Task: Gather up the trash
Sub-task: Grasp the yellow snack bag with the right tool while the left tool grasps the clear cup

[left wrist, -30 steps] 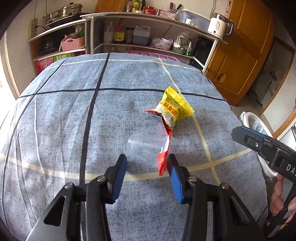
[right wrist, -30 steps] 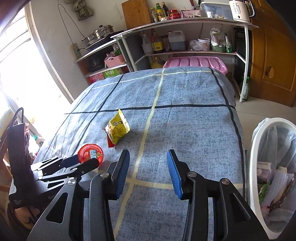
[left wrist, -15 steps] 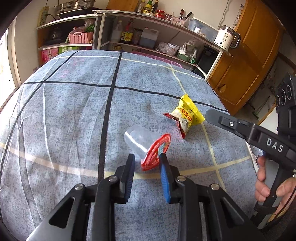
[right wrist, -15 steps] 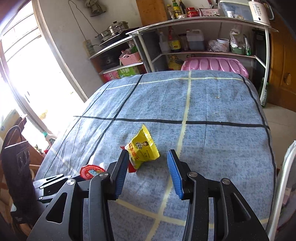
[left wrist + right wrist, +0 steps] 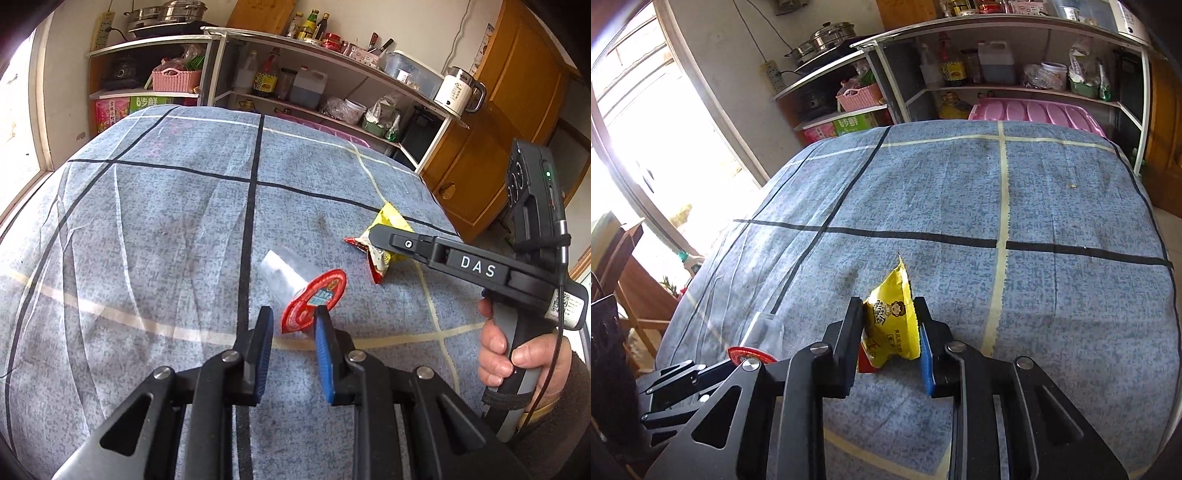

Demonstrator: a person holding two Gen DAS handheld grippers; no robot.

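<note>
A clear plastic cup (image 5: 282, 271) with a peeled red foil lid (image 5: 314, 301) lies on its side on the blue checked cloth (image 5: 147, 229). My left gripper (image 5: 291, 321) is shut on the red lid's edge. A yellow snack wrapper (image 5: 892, 325) with a red end lies on the cloth between the fingers of my right gripper (image 5: 888, 314), whose jaws stand close around it. In the left wrist view the right gripper (image 5: 373, 232) covers part of the wrapper (image 5: 384, 254). The cup (image 5: 766, 332) also shows in the right wrist view.
Shelves (image 5: 295, 85) with bottles, jars and a pink basket (image 5: 175, 79) stand beyond the far edge. A pink plastic lid (image 5: 1034, 112) sits behind the table. A wooden cabinet (image 5: 491, 147) is at the right; a bright window (image 5: 646, 155) at the left.
My left gripper closed from wide open onto the cup's red lid. My right gripper moved left and forward from near the bin to the yellow wrapper and narrowed around it.
</note>
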